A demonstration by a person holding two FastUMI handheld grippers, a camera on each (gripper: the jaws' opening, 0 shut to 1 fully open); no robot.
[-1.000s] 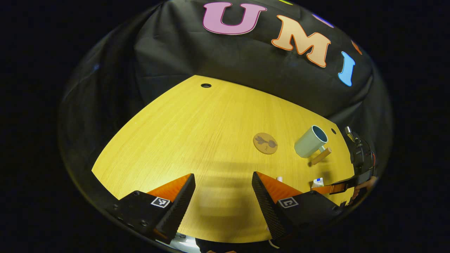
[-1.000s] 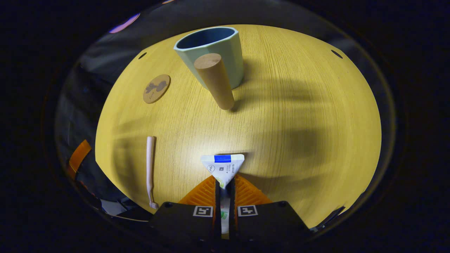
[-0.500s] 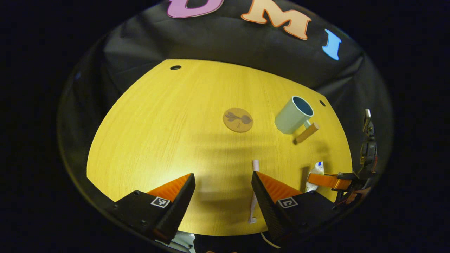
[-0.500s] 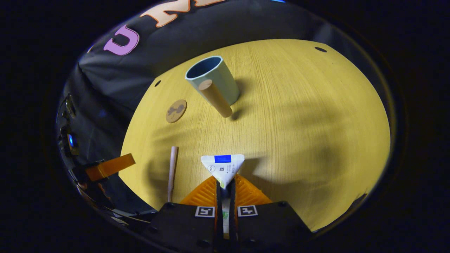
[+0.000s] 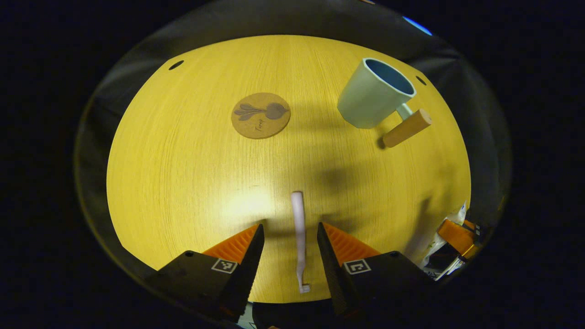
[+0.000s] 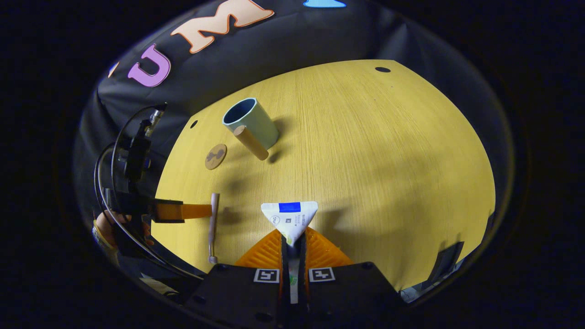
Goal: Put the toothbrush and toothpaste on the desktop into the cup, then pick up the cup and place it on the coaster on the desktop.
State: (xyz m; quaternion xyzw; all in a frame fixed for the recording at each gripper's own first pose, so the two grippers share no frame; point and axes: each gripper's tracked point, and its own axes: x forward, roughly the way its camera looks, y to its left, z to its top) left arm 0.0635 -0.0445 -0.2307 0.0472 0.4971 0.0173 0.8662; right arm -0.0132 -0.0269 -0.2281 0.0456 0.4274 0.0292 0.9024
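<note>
A: What differs from half a second ago?

B: The left gripper (image 5: 288,233) has come down over the toothbrush (image 5: 299,237). Before, the brush lay against its right finger; now it lies on the desktop (image 5: 192,164) in the gap between the two fingers. The fingers have narrowed but remain apart, touching nothing that I can see. In the left gripper view the cup (image 5: 374,98) and the coaster (image 5: 260,115) loom larger than before.

A: And the other side?

B: The right gripper (image 6: 292,240) stays clamped on the toothpaste (image 6: 289,218), the crimped end with the blue band sticking out past the fingertips. In the right gripper view the cup (image 6: 251,121) looks smaller and farther off than before. Whether the tube is clear of the wood I cannot tell.

A: Positions, relative to the cup?

B: The coaster sits near the cup on the side away from the handle (image 5: 406,128), not touching. The toothbrush lies well apart from the cup, toward the near edge. The toothpaste is also well apart, on the handle side.

A: Counts?

B: One cup, upright with a wooden handle. One coaster. One toothbrush. One toothpaste tube. Two grippers. One hand (image 6: 107,228) visible, holding the left gripper.
</note>
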